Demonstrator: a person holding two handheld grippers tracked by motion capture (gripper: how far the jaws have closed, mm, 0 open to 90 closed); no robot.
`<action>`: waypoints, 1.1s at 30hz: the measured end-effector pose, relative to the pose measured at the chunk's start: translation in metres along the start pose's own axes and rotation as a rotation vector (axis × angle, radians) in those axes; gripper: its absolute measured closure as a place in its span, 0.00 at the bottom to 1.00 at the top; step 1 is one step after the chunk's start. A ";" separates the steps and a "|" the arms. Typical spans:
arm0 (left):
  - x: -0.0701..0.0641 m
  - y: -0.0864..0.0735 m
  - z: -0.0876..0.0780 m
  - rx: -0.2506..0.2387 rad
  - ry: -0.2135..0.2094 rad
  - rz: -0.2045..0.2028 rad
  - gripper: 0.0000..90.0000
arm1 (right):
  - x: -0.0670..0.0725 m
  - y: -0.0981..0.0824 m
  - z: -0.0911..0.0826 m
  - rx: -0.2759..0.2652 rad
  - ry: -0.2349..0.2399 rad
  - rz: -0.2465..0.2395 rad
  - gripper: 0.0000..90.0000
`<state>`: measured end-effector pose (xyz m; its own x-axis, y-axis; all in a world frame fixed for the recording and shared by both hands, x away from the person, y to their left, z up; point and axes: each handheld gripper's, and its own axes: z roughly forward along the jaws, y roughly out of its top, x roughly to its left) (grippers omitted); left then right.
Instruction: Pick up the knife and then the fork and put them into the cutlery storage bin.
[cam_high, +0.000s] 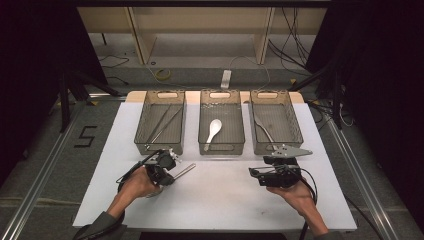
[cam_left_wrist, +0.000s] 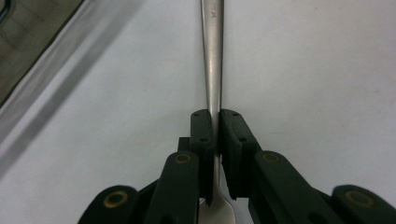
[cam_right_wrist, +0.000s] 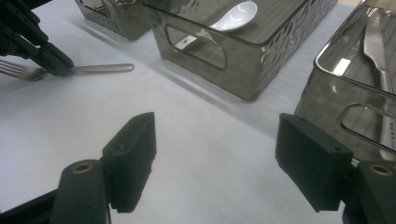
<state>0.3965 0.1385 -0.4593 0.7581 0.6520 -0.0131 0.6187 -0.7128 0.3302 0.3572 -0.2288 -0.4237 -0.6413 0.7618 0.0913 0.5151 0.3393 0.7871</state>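
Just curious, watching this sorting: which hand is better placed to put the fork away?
Probably the left. The left gripper is already shut on the fork, near the trays. The right gripper is open with nothing between its jaws.

High cam overhead, faces fwd/down; gripper cams low, close; all share fork

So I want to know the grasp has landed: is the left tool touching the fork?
Touching. The left gripper view shows the left tool with both pads pressed flat against the fork handle, no gap.
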 end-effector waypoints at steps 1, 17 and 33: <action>0.000 0.000 -0.001 -0.005 -0.003 0.004 0.92 | 0.000 0.000 0.000 -0.001 0.002 -0.001 0.33; -0.010 0.004 -0.021 -0.076 -0.089 0.022 0.93 | 0.013 0.005 0.003 -0.008 0.035 -0.036 0.34; -0.045 0.018 -0.032 -0.096 -0.186 0.121 0.93 | 0.070 0.015 0.027 0.033 0.142 -0.244 0.34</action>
<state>0.3669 0.1041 -0.4225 0.8562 0.4976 -0.1387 0.5049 -0.7493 0.4285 0.3349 -0.1553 -0.4216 -0.8208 0.5710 -0.0119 0.3525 0.5230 0.7760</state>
